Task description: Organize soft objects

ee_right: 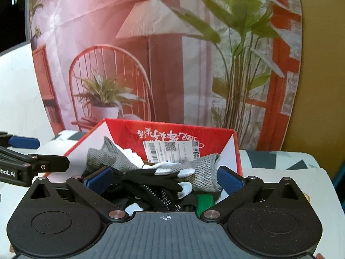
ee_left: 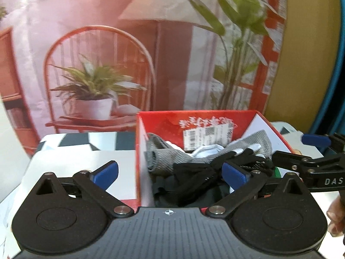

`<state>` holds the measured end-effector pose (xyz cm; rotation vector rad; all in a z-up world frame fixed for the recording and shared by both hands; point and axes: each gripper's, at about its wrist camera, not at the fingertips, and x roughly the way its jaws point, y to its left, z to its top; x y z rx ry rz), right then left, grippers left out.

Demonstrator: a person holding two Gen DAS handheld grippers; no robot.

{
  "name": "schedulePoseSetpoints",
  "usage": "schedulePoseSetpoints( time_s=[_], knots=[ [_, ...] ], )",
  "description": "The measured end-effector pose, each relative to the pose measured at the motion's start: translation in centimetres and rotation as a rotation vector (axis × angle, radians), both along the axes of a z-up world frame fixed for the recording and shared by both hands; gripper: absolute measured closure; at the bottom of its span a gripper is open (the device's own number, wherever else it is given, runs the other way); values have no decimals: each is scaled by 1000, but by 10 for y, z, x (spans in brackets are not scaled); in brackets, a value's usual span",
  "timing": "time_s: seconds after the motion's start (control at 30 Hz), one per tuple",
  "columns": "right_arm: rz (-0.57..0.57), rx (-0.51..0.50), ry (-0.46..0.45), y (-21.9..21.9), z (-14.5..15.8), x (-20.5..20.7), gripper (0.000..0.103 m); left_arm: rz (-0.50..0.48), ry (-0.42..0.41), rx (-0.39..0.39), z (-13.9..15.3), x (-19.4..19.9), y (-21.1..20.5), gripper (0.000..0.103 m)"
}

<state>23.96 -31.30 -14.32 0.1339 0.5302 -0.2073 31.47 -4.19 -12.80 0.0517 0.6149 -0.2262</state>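
Note:
An open red cardboard box (ee_left: 163,123) (ee_right: 129,129) sits on the table holding a heap of gloves. Grey knit gloves (ee_left: 166,157) (ee_right: 107,159) lie under a black dotted glove (ee_left: 198,168) (ee_right: 151,179), with white cloth (ee_left: 204,151) and a green piece (ee_right: 204,202) among them. My left gripper (ee_left: 170,172) (ee_right: 41,153) hangs open above the box's left wall, holding nothing. My right gripper (ee_right: 165,179) (ee_left: 301,149) is open over the heap at the box's near right, its pads clear of the gloves.
A printed backdrop (ee_left: 129,54) of a chair, lamp and plants stands right behind the box. The table wears a dark-and-white patterned cloth (ee_right: 280,159), with a white sheet (ee_left: 86,161) left of the box. A person's fingers (ee_left: 336,215) show at the right edge.

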Motion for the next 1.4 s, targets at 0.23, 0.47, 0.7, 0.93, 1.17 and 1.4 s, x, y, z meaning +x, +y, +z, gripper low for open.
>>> schedulePoseSetpoints(
  time_s=[0.23,0.47,0.7,0.93,1.17,1.4],
  knots=[
    [-31,-2,-10,12,13,-18,0,63,-58,32,19,-29,7,0],
    [-59,-10,-20,26,30,-45,0,76,-93,64,34,-63,8,0],
    [-74,-21,-72,45,56,-83,0,117,-149,67,56,-112,16,0],
    [-81,-40,-118,71,80,-130,0,174,-222,149,76,-166,15,0],
    [-112,-75,-110,97,88,-173,0,196,-234,100,92,-214,24,0],
    [-136,-70,-134,112,89,-211,0,190,-240,48,94,-250,29,0]
  ],
)
